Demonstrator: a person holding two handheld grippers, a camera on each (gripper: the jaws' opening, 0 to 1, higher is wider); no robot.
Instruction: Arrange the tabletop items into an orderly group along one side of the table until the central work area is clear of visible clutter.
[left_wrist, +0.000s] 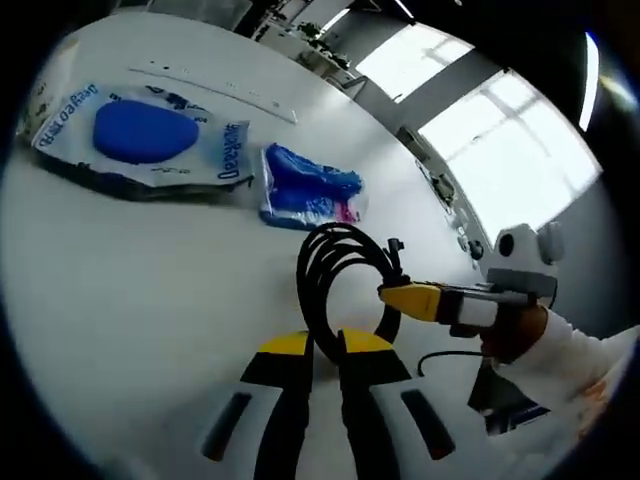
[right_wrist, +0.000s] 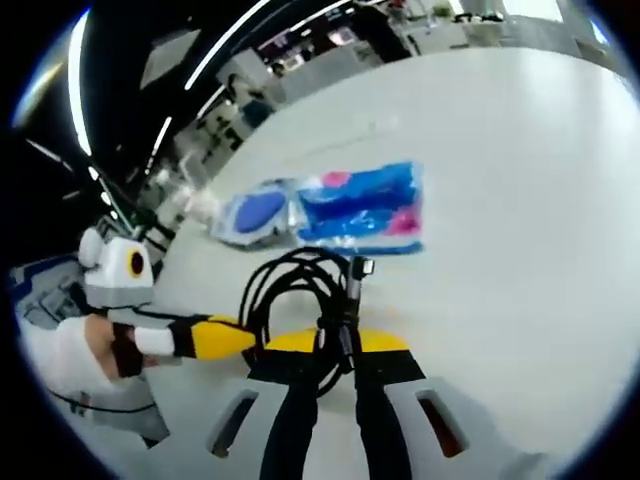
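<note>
A coiled black cable (left_wrist: 322, 262) is held just above the white table (left_wrist: 120, 290). My left gripper (left_wrist: 326, 346) is shut on the coil's near side, its yellow-tipped jaws pressed against the strands. My right gripper (left_wrist: 398, 296) comes in from the right and pinches the coil's other side. In the right gripper view the same cable (right_wrist: 290, 275) runs between my right gripper (right_wrist: 340, 346), which is shut on it, and my left gripper (right_wrist: 238, 338) at the left. A plug end (right_wrist: 358, 268) sticks up from the coil.
Beyond the cable lie a large blue-and-white packet (left_wrist: 145, 135) and a smaller blue-and-pink packet (left_wrist: 310, 188), side by side; both also appear as packets (right_wrist: 255, 213) (right_wrist: 365, 207). A white strip (left_wrist: 215, 90) lies farther back. A gloved hand (right_wrist: 95, 355) holds the left gripper.
</note>
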